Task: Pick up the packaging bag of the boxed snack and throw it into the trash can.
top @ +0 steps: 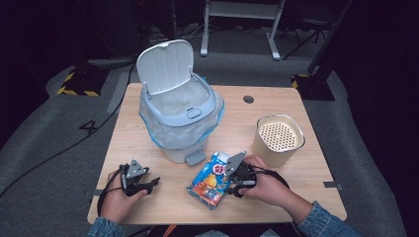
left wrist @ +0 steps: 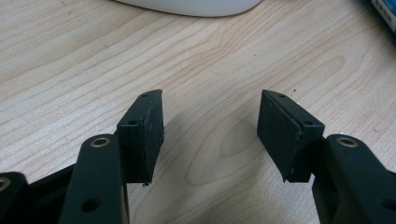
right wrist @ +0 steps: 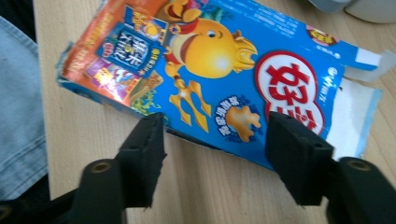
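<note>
Left to right across the counter (top: 148, 207), seen from above. The left tool (top: 148, 186) lies low near the front edge, its jaws apart with bare wood between them, as the left gripper view confirms; it points toward the snack box (top: 211, 178), with a stretch of bare counter between them. Behind it stands the pedal bin (top: 180, 116), lid raised and a clear liner folded over its rim, its foot pedal (top: 195, 157) just beside the box's far end. The box lies flat, its long axis running from near the pedal toward the front edge. The right tool (top: 236, 181) sits at the box's right long edge. In the right gripper view its jaws stand apart, tips at that edge and spaced along it, with no pad pressing on the cardboard; the torn flap (right wrist: 359, 100) lies to the right there. Farthest right stands a cream canister (top: 278, 138) with a perforated top. Judged from this layout, the right tool is much the nearer, and a grasp would need the jaws to take the box by its thin edge.
</note>
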